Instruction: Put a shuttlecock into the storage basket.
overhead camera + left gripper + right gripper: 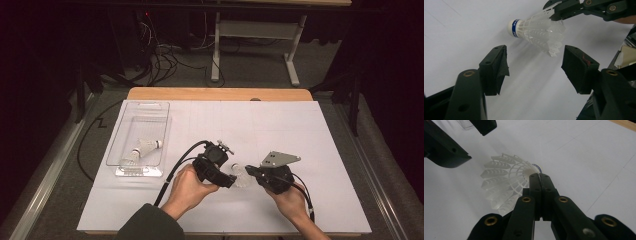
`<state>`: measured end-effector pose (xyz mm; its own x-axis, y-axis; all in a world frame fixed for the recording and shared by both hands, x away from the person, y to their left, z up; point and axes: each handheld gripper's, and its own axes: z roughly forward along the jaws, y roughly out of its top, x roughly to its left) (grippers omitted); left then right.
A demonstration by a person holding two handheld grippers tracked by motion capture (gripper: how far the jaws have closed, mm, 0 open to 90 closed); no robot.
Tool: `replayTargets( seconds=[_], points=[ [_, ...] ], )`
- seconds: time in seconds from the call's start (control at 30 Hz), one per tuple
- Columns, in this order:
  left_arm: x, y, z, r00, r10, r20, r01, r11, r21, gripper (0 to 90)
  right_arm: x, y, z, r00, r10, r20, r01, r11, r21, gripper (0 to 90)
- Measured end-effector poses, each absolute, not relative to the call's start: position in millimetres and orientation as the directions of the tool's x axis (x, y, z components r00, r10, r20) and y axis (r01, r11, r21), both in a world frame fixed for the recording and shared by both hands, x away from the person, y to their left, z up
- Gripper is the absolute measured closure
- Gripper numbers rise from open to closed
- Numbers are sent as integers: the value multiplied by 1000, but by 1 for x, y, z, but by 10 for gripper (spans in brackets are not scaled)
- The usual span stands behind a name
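Right tool [539, 178] pinching shuttlecock [504, 185] skirt, blue band [515, 28]

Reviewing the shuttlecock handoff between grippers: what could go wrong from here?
1. The right gripper pinches only the thin skirt wall of the shuttlecock; it may deform or slip out.
2. The left gripper is open, the shuttlecock beyond its fingers; closing now would likely miss it or clip the skirt edge.

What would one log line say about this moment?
right hand-held gripper: shut on shuttlecock skirt | left hand-held gripper: open, near shuttlecock, not touching | clear tray: two more shuttlecocks inside | surface: white table
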<state>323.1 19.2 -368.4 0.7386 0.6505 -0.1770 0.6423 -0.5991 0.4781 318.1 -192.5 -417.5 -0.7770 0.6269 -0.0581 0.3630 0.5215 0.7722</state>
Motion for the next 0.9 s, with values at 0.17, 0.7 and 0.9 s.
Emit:
replayTargets(
  seconds=[0.17, 0.7, 0.9],
  points=[
    [328, 13, -374, 734, 655, -180, 651, -602, 463, 414, 318, -192, -418, -778, 625, -58, 361, 522, 773, 900],
    [334, 0, -380, 739, 654, -160, 649, -627, 431, 584, 316, -191, -416, -788, 613, -53, 349, 515, 783, 900],
    [334, 0, -380, 736, 661, -146, 650, -629, 425, 687, 315, -190, -416, -796, 604, -48, 342, 513, 787, 900]
  ],
)
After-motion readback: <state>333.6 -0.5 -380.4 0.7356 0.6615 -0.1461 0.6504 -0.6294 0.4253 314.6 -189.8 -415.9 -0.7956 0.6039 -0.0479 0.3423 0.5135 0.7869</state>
